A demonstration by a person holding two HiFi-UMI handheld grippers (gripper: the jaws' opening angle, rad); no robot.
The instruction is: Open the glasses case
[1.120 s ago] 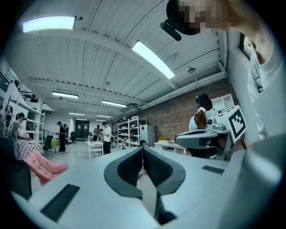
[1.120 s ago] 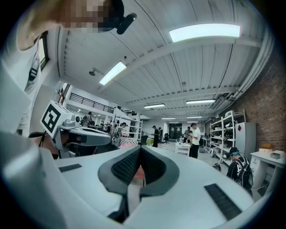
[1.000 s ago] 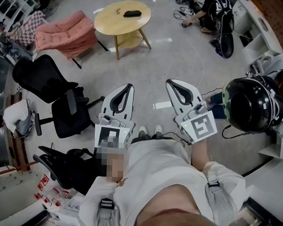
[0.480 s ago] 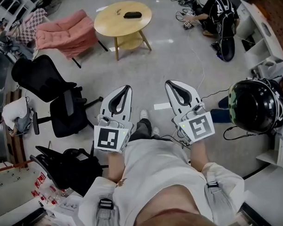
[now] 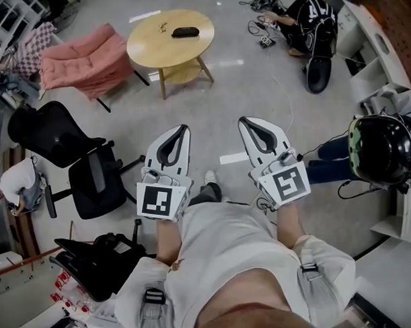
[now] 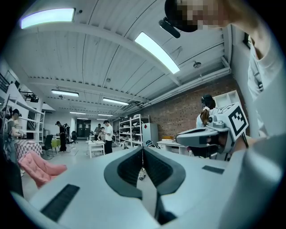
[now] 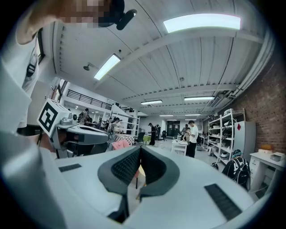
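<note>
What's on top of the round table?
A dark glasses case and some small thing too tiny to tell. The tabletop covers most of the shelf underneath.

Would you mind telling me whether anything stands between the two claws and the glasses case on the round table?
Nothing visible does. Only bare floor lies between the left claw, the right claw and the table bearing the glasses case; the pink chair sits left of the table.

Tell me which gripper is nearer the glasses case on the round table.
Left, slightly. In the head view the left gripper is almost directly in line with the glasses case, while the right gripper sits off to its right. Both are well short of the table.
</note>
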